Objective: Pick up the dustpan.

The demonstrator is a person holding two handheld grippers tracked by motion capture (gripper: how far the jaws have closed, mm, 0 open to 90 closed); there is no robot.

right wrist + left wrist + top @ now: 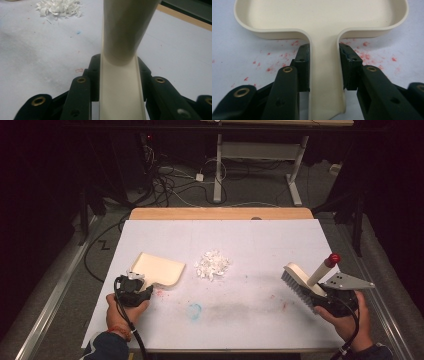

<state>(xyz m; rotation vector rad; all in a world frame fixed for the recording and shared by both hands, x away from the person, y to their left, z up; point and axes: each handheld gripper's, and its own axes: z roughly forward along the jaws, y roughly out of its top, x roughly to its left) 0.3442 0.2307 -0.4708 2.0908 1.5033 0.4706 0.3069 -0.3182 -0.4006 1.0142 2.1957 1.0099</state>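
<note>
The pile of white scraps (213, 264) sits on the white table cover (250, 240), a little above and left of the middle of the high view, and appears again in the upper left of the right gripper view (59, 8). Just to its left in the high view lies the cream dustpan (159, 269), flat on the cover, its open mouth towards the upper left and its short handle running down-left into the left gripper (134, 285). In the left gripper view the two black pads press on either side of that handle (324, 75), so the left gripper is clamped on the dustpan. Well apart, towards the right edge of the high view, the brush (300, 282) is held in the right gripper (327, 295), jaws closed on its cream back, with its grey bristles facing down-left and its red-tipped handle slanting up-right. The scraps thus lie between the two tools, with the dustpan much the nearer, and the brush would likely have to travel leftward across the frame to push them, while the pan's mouth does not yet face the pile
</note>
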